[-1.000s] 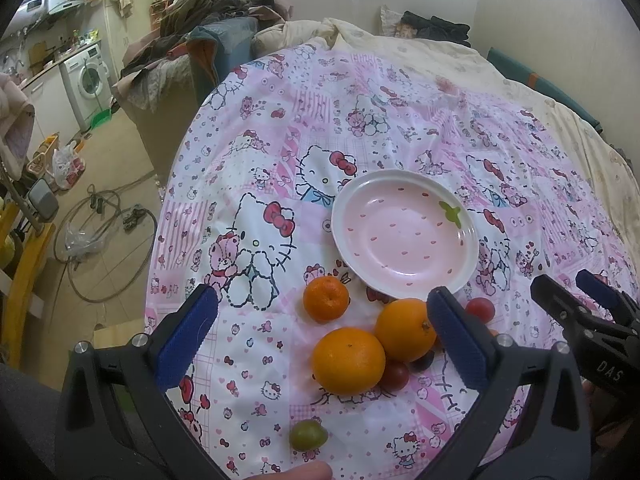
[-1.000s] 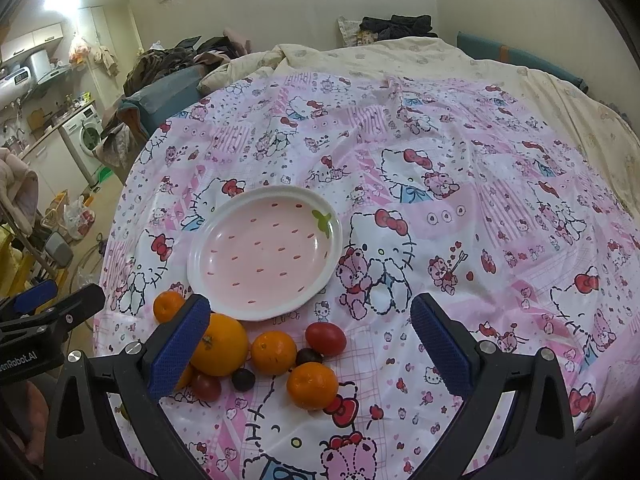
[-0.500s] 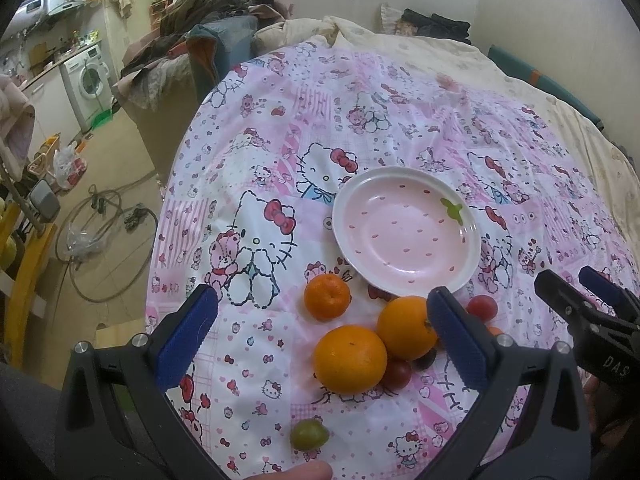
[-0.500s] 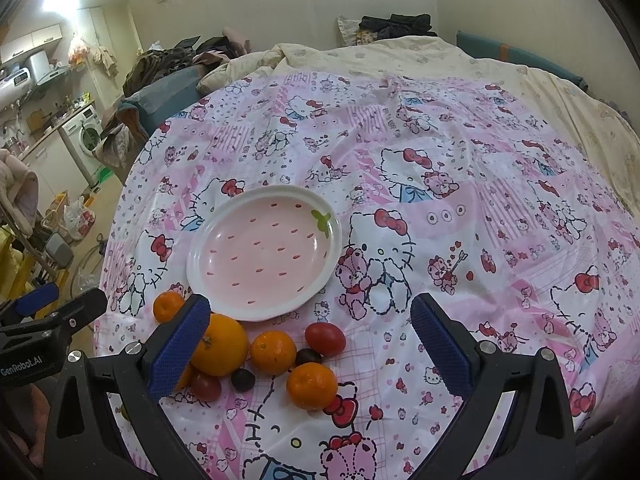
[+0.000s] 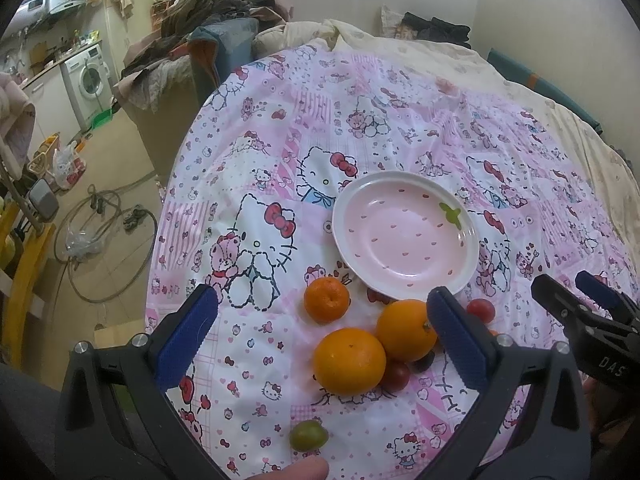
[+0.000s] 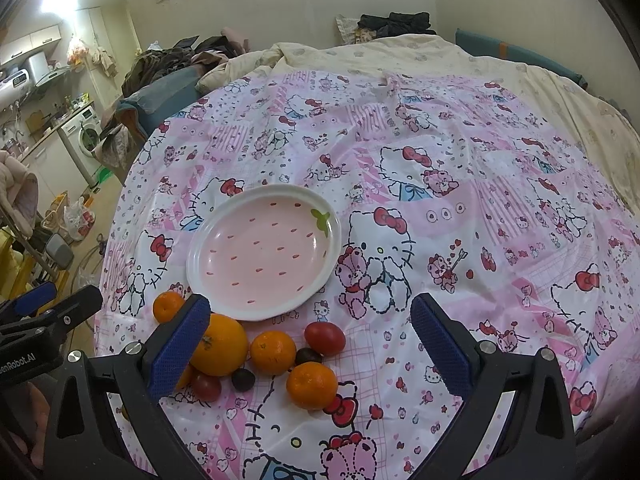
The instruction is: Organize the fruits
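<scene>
A: Left gripper [image 5: 320, 340] — state?
B: Spread wide, nothing between the blue pads [image 5: 186, 334]. It hangs over the near edge of the bed, above the fruit cluster.

A: Right gripper [image 6: 310, 344]?
B: Same. Wide apart, holding nothing, above the fruit from the right side.

A: Fruit positions, left wrist view.
B: Two large oranges touching, one nearer [image 5: 349, 361], one just right and farther [image 5: 404, 330]. A small mandarin [image 5: 326, 300] sits apart to the far left of them, just near of the plate [image 5: 348, 204]. A green grape [image 5: 309, 435] lies alone at the near edge. A red tomato [image 5: 480, 309] shows past the right pad.

A: Right wrist view?
B: Two more mandarins, one in the middle [image 6: 273, 351], one nearer [image 6: 312, 385]. A red tomato [image 6: 325, 338] lies just right of the middle one. Dark grapes [image 6: 243, 379] sit tucked among them.

A: Plate?
B: Pink, strawberry pattern, no fruit on it. It rests on the Hello Kitty sheet [image 6: 460, 184], just far of the cluster.
</scene>
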The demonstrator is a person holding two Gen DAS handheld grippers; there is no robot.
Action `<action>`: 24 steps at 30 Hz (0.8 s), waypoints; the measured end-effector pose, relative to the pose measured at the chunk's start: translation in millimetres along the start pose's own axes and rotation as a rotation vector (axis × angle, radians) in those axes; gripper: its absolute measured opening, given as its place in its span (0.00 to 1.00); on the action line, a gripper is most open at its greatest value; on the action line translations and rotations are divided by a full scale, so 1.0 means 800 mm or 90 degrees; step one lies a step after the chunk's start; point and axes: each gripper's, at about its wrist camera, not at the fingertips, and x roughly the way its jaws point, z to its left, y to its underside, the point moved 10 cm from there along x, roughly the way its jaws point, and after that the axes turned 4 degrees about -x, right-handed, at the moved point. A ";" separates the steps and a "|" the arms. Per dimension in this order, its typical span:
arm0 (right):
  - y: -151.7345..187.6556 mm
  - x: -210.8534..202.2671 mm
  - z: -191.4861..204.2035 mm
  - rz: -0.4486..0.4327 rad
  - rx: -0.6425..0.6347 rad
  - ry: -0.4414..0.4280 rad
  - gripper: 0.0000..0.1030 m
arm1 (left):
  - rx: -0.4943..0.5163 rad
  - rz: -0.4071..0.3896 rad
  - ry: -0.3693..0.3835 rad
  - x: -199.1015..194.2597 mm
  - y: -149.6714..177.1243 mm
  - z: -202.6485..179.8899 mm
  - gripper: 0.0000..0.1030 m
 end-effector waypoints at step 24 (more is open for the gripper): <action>0.018 0.012 -0.020 0.053 0.067 -0.014 0.99 | -0.121 0.338 0.046 0.102 0.114 -0.001 0.79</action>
